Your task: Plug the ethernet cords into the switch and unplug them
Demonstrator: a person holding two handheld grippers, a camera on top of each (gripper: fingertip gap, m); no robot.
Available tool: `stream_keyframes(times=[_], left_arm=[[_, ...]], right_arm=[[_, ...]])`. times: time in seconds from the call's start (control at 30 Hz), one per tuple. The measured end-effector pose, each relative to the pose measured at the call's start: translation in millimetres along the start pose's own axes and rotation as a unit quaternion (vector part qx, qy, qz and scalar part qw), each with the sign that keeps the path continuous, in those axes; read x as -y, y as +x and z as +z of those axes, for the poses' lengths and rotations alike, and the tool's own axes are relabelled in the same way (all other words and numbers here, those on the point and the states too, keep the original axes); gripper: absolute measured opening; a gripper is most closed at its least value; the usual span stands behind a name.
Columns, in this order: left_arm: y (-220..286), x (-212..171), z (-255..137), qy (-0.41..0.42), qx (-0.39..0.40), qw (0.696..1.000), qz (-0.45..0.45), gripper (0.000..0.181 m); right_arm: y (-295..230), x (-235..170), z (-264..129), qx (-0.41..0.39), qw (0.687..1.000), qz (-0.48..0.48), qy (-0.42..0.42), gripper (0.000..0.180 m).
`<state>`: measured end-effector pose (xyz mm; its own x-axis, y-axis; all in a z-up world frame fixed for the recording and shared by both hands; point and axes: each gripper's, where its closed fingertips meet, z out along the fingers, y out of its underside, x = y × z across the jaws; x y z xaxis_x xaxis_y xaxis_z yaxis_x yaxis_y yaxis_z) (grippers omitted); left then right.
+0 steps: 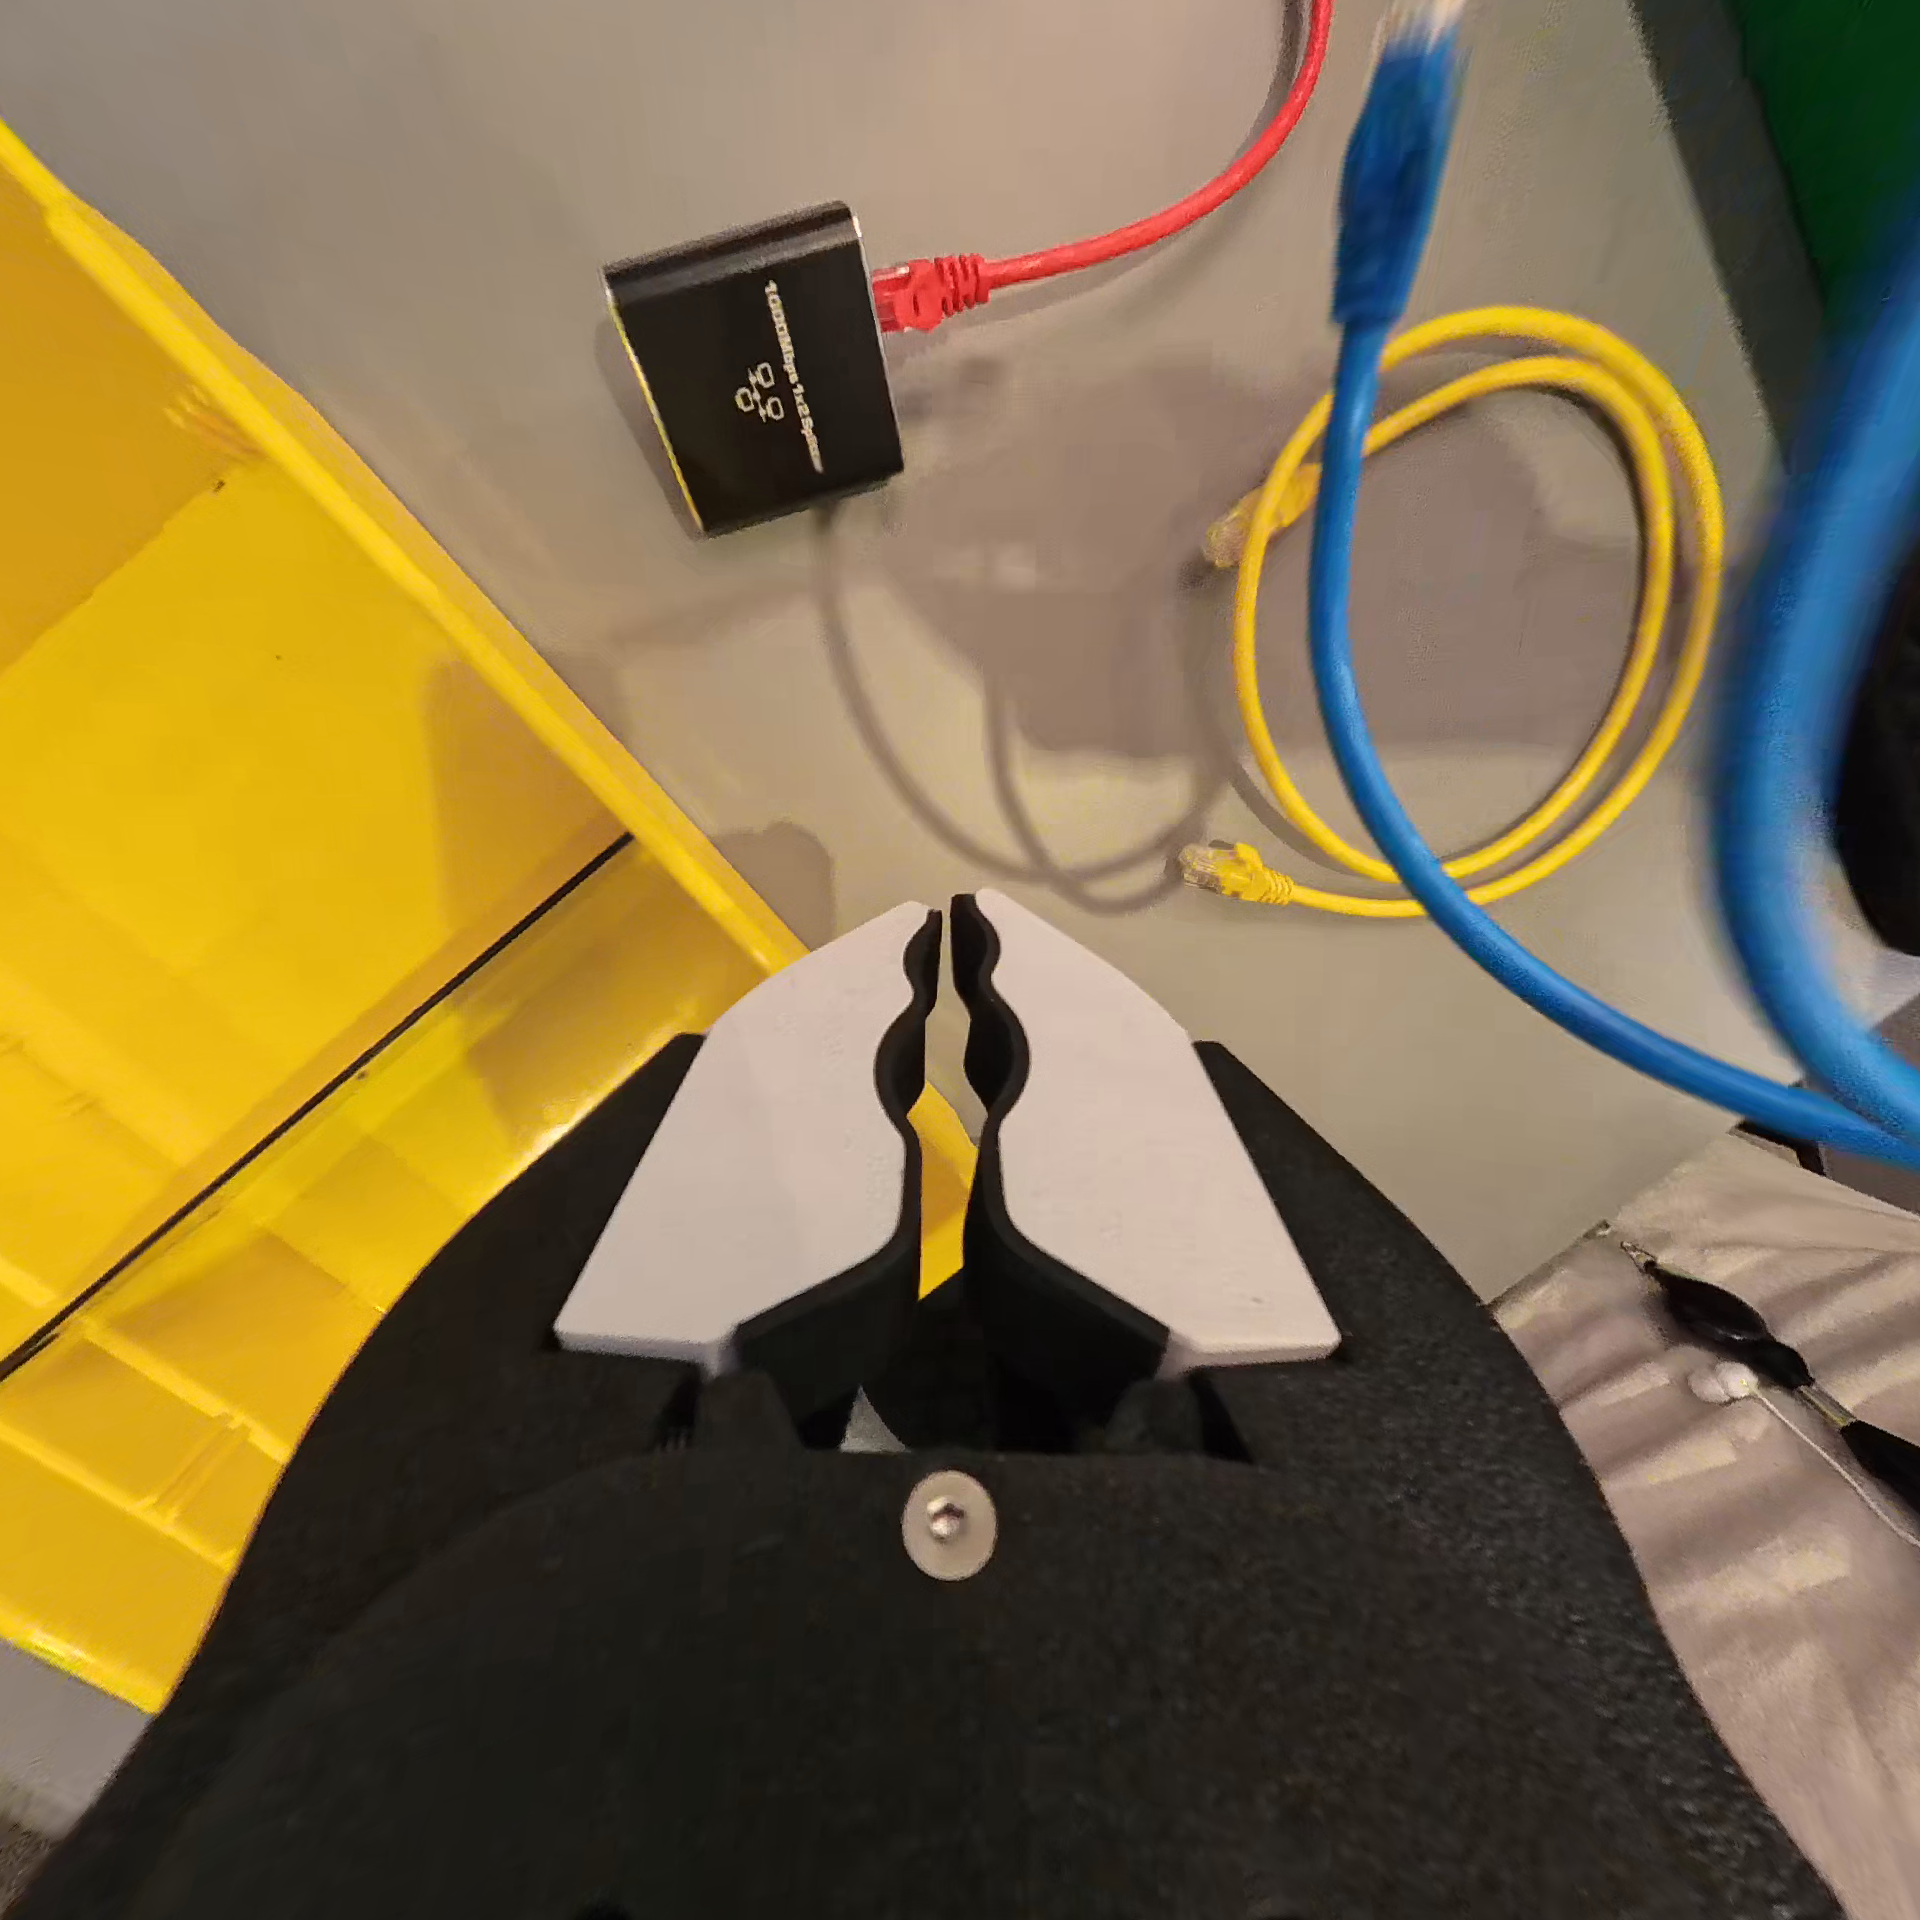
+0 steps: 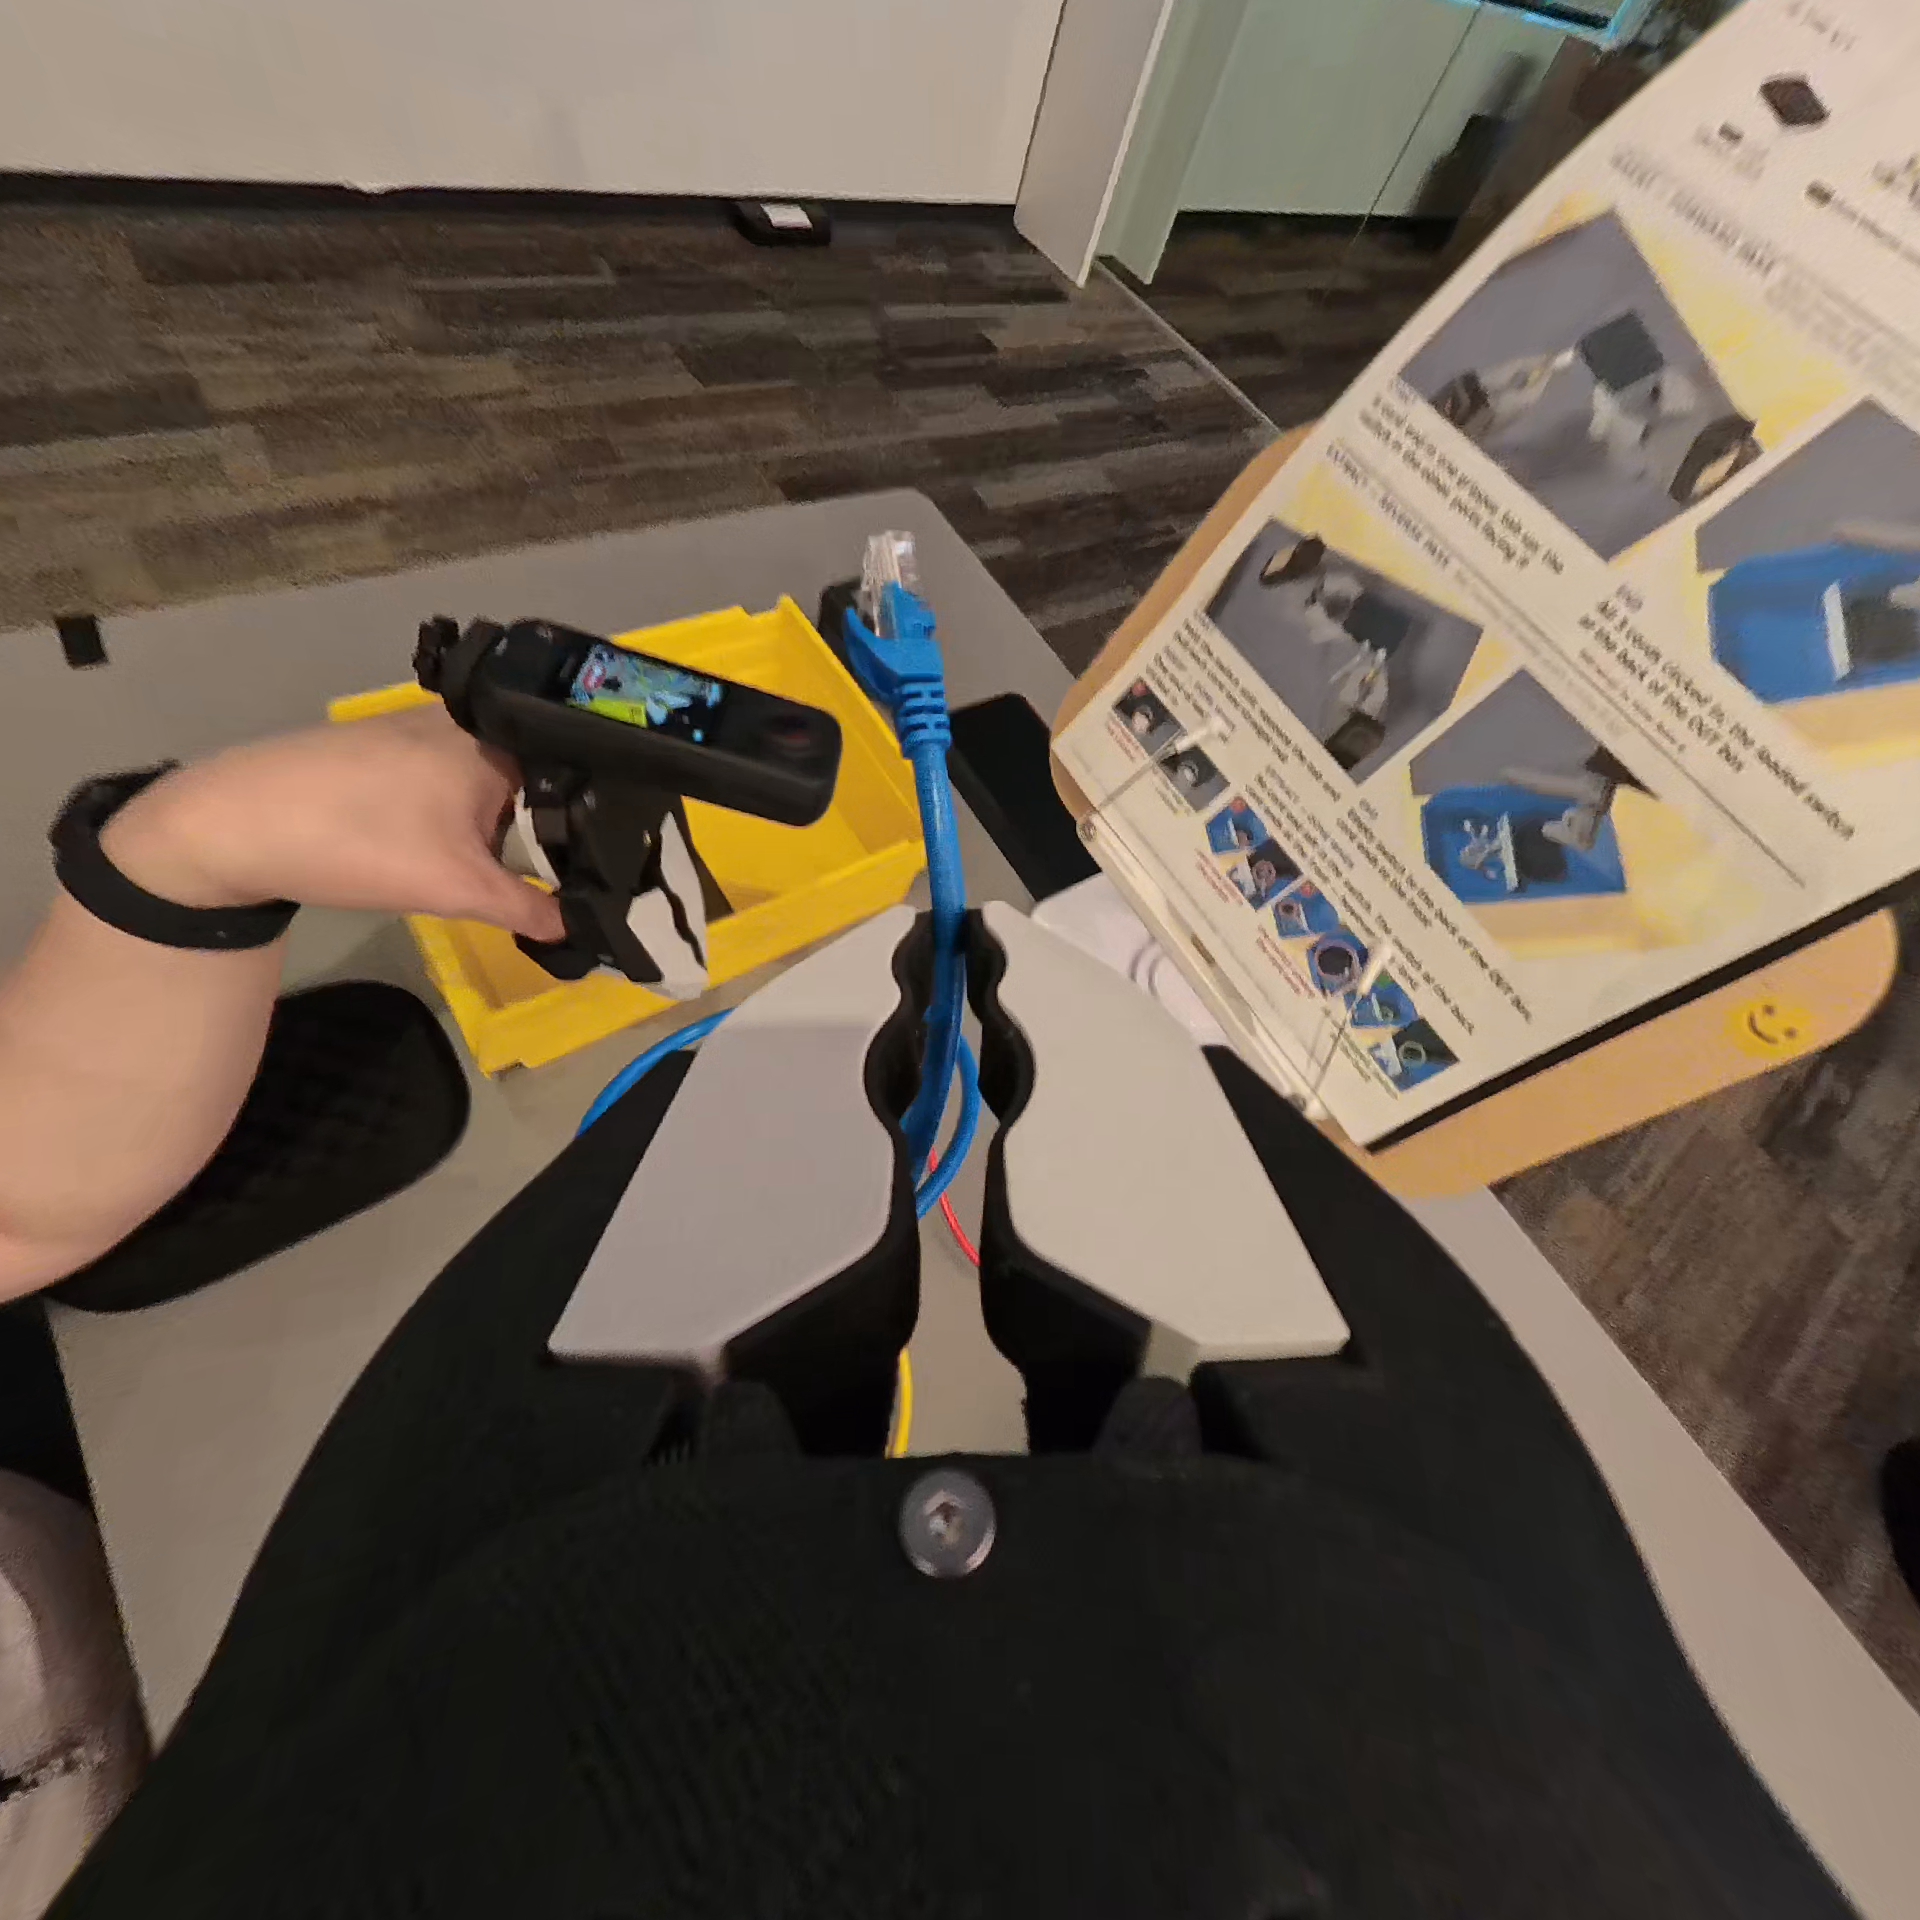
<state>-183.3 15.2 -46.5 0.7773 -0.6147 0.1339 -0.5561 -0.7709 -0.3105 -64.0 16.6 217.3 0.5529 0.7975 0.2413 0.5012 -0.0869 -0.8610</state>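
A small black switch point(image 1: 750, 369) lies on the grey table with a red cord point(image 1: 1039, 265) plugged into its right side. A yellow cord point(image 1: 1475, 613) lies coiled to its right, both plugs free. My left gripper point(image 1: 948, 920) is shut and empty, above the table short of the switch. My right gripper point(image 2: 940, 940) is shut on the blue cord point(image 2: 930, 790), held up in the air with its clear plug point(image 2: 888, 571) pointing away. The blue cord point(image 1: 1382, 208) hangs blurred at the right of the left wrist view. The left gripper point(image 2: 665, 935) also shows in the right wrist view, held by a hand.
A yellow bin point(image 1: 260, 831) stands left of the switch and shows in the right wrist view point(image 2: 790, 894). A board with an instruction sheet point(image 2: 1507, 675) stands at the table's right edge. A black object point(image 2: 301, 1122) lies at the left. Carpet floor lies beyond. The tips of one gripper are about 30 cm away from the tips of the other. The small black switch point(image 1: 750, 369) lies some 15 cm from my left tips, 35 cm from my right tips.
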Motion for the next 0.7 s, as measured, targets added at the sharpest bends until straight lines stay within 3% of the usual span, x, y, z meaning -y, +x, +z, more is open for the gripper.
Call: stream_keyframes(times=[0.13, 0.27, 0.47, 0.7], left_arm=[[-2, 11, -20, 0.068, -0.022, 0.997, -0.007, 0.002], [-2, 35, -64, 0.209, -0.071, 0.975, -0.011, 0.007], [-10, 54, -147, 0.422, -0.086, 0.903, 0.007, 0.019], [70, 66, -182, 0.52, -0.202, 0.815, 0.156, 0.038]], right_arm=[[1, 29, -9, 0.018, 1.0, 0.006, 0.017, 0.006], [-5, 31, -20, 0.019, 0.999, -0.03, 0.028, 0.007], [-13, -1, -25, 0.035, 0.997, -0.074, 0.015, 0.007], [-28, -52, 1, 0.052, 0.987, -0.15, 0.021, 0.007]])
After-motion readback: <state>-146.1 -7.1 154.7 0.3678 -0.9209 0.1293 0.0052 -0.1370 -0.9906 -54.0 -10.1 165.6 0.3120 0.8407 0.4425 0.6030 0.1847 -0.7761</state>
